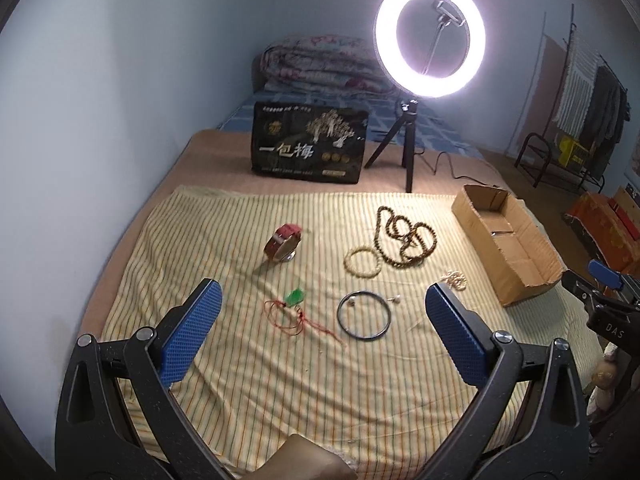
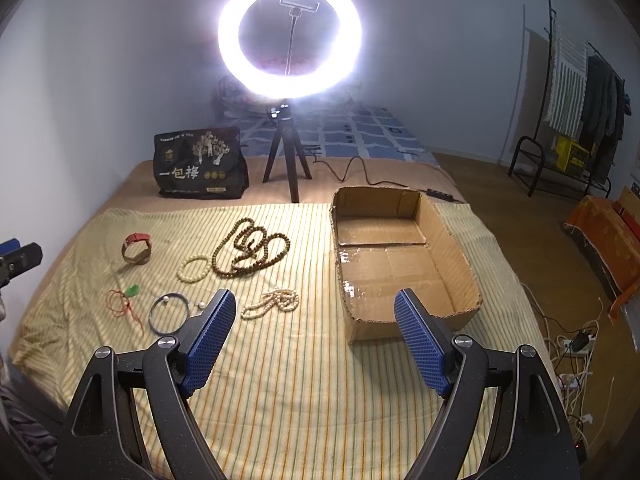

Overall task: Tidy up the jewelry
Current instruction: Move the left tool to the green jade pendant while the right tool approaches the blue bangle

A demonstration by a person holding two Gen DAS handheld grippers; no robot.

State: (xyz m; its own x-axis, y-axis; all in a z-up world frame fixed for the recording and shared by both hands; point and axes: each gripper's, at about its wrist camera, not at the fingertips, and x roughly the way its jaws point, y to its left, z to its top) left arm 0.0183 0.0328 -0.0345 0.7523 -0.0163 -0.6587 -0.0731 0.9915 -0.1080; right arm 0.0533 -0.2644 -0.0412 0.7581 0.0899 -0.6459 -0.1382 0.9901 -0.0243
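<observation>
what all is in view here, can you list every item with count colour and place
brown cardboard box: 1, empty, right side of cloth
yellow striped cloth: 1, spread over the bed
long brown wooden bead string: 1, coiled, cloth centre
cream bead bracelet: 1, beside the brown beads
white pearl necklace: 1, heaped left of the box
dark thin bangle: 1, near front left
green pendant on red cord: 1, left of the bangle
red strap watch: 1, far left
white ring light on black tripod: 1, lit, behind the cloth
black printed bag: 1, left of the tripod
left gripper: blue pads, open
right gripper: blue pads, open
</observation>
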